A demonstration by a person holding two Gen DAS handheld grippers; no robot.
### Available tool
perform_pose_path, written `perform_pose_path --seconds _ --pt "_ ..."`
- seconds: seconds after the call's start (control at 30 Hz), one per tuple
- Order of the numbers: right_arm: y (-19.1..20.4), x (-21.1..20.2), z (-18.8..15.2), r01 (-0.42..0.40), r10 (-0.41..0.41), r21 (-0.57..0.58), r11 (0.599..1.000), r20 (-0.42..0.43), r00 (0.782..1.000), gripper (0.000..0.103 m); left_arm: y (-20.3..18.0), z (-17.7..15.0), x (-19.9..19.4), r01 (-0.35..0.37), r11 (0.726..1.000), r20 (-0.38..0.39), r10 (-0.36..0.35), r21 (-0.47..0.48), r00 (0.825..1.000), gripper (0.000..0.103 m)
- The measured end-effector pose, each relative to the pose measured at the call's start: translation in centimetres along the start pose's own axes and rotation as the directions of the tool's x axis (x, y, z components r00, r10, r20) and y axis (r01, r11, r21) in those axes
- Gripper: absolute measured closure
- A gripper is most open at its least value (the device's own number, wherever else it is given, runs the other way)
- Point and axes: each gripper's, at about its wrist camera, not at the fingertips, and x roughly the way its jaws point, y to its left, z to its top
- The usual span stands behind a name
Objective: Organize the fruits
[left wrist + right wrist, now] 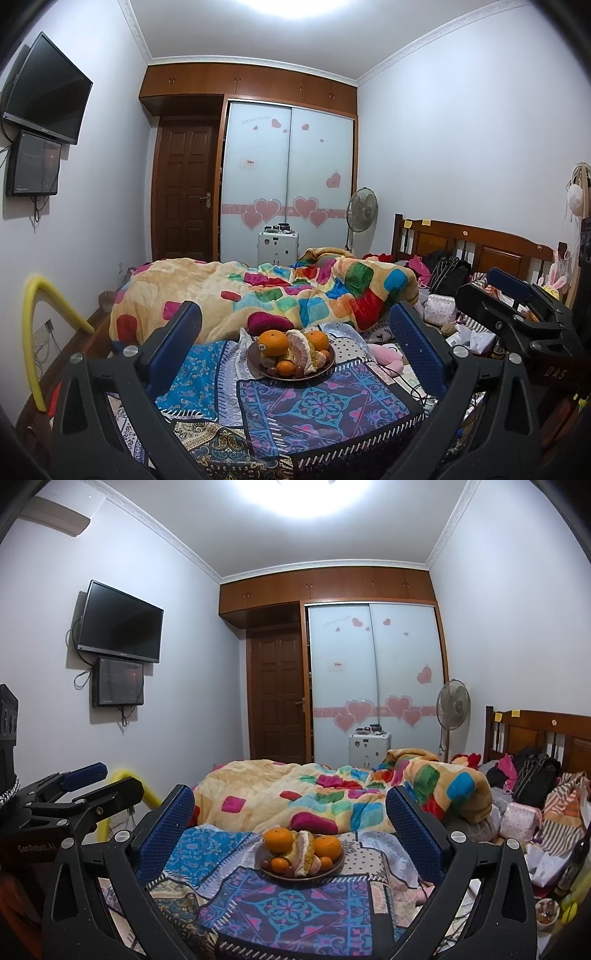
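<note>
A brown plate stands on patterned cloths on the bed, piled with fruit: a large orange, a second orange, a peeled pomelo piece, a small tangerine and small dark fruits. My left gripper is open and empty, raised in front of the plate. In the right wrist view the same plate and oranges sit ahead of my right gripper, which is open and empty. The right gripper also shows at the right edge of the left wrist view.
A rumpled colourful quilt lies behind the plate. Bags and clothes pile by the wooden headboard. A yellow foam tube stands at the left. A pink plush lies right of the plate. A fan and wardrobe stand at the back.
</note>
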Motion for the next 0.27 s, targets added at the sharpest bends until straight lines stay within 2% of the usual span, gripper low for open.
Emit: perform_pose_path --seconds 0.27 --pt "-0.33 0.18 -0.24 0.003 -0.003 0.003 1.0 -0.008 1.0 0.0 0.04 -0.11 0.13 0.0 1.0 -0.005 0.0 0.0 1.0 0.0"
